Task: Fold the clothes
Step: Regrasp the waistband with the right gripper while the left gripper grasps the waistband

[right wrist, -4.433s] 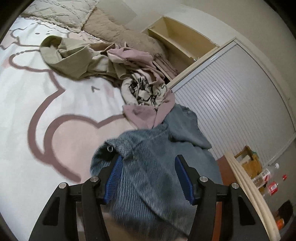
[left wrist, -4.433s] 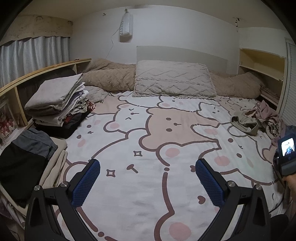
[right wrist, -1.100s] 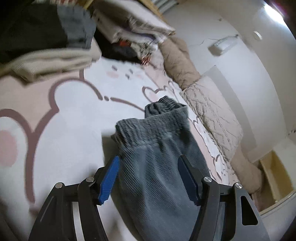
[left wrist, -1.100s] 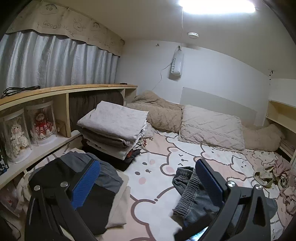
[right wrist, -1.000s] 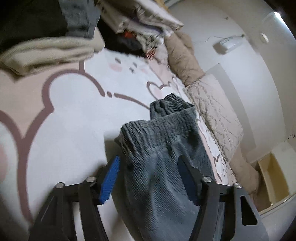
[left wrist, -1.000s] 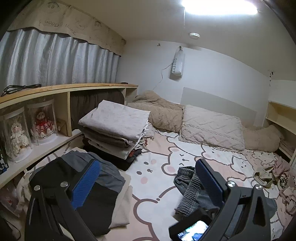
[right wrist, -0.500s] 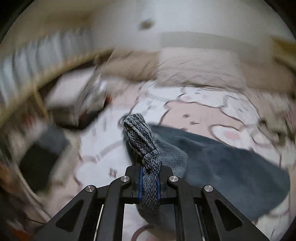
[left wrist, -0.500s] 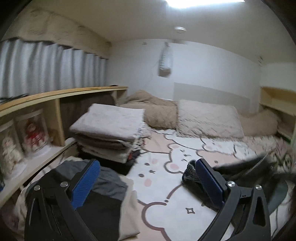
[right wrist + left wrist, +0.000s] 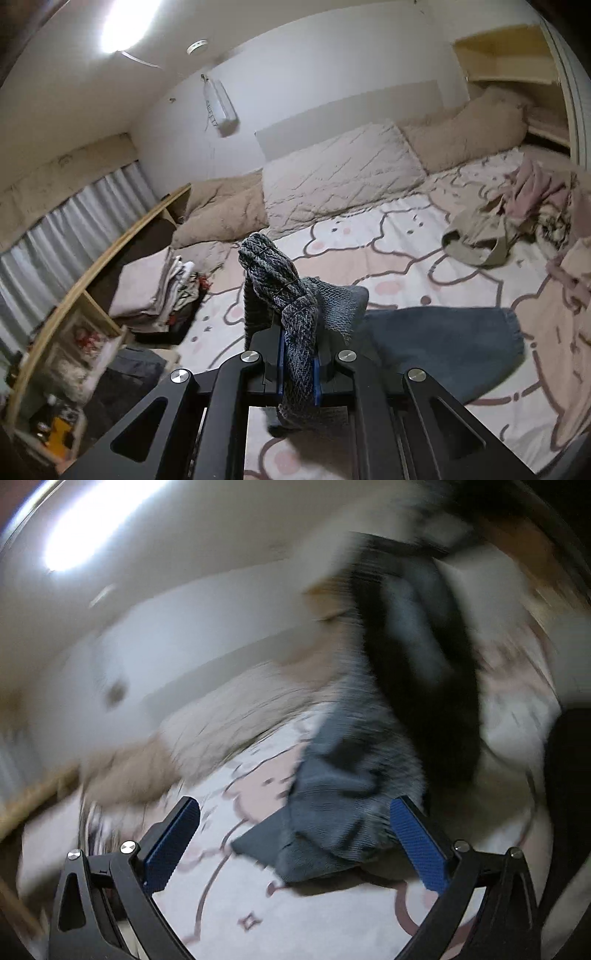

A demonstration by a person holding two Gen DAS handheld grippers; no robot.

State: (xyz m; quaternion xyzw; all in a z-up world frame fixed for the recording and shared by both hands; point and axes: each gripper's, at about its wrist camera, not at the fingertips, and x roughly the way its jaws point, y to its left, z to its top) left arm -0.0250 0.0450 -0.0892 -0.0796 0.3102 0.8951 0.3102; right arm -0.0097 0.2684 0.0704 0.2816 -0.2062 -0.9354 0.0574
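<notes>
while my right gripper pinches the bunched waistband of the grey trousers, the rest of them trails down onto the cartoon-print bedsheet in front of the pillow. my left gripper stays spread wide with nothing between its blue pads, and in its blurred view a fold of the trousers hangs just ahead of them. a folded stack sits by the shelf on the left, a loose pile of clothes on the right.

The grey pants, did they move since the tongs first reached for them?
Yes. The grey pants were heaped beside the pile of unfolded clothes; now they spread mid-bed, nearer the folded stack, waistband pinched in the right tongs.
</notes>
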